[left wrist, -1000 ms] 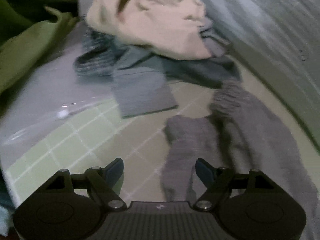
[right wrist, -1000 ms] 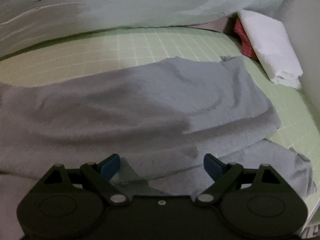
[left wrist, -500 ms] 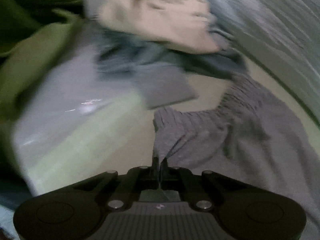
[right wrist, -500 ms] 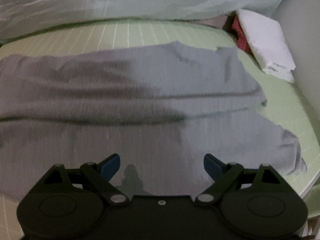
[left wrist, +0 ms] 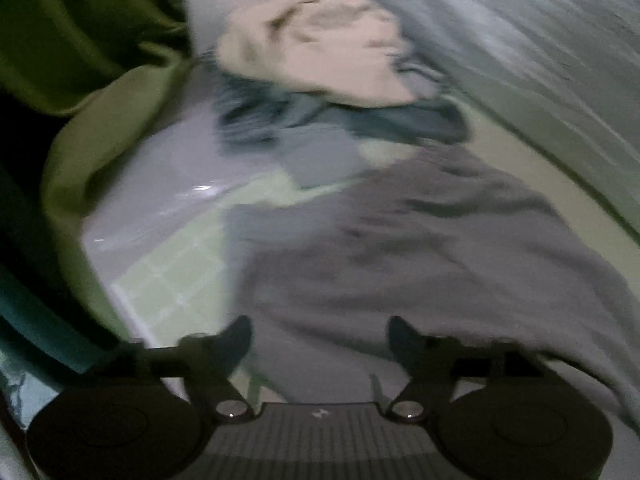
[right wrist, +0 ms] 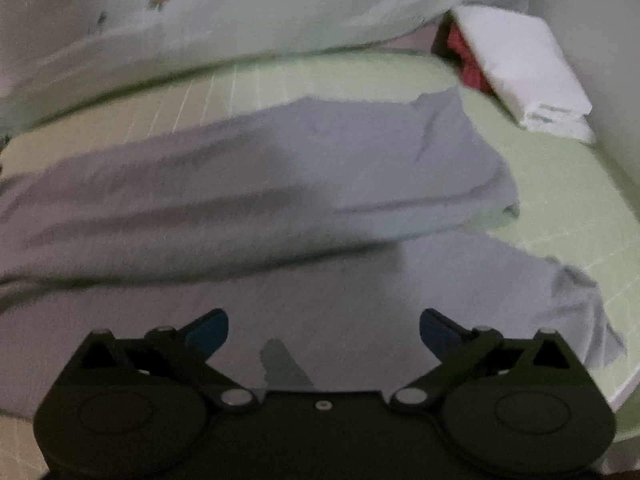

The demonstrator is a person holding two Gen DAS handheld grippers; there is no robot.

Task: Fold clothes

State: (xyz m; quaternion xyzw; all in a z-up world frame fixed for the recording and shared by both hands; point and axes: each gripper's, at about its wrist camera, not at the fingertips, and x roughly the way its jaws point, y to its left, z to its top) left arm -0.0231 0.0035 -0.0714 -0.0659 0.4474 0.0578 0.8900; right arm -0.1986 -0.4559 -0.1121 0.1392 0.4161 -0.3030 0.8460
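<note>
A grey garment (left wrist: 420,248) lies spread on the green checked bed sheet (left wrist: 172,276), folded over on itself in the right wrist view (right wrist: 280,184). My left gripper (left wrist: 320,340) hovers over its near edge; its jaws are opening and the pads press on nothing, with only cloth lying below them. My right gripper (right wrist: 324,328) is over the same garment near its other end, its jaws also opening wide, empty. The blue pads (right wrist: 208,330) show clearly in the right wrist view.
A pile of clothes lies beyond: a cream garment (left wrist: 320,44) on top of dark blue-grey ones (left wrist: 312,120). Green fabric (left wrist: 80,40) hangs at left. A pale printed quilt (right wrist: 240,12) runs along the back. A white folded item (right wrist: 520,68) over something red sits at far right.
My left gripper shut on the garment's edge, dragged it over, then let go and opened. The garment now lies wider and flatter. My right gripper opened wider and shifted across the cloth.
</note>
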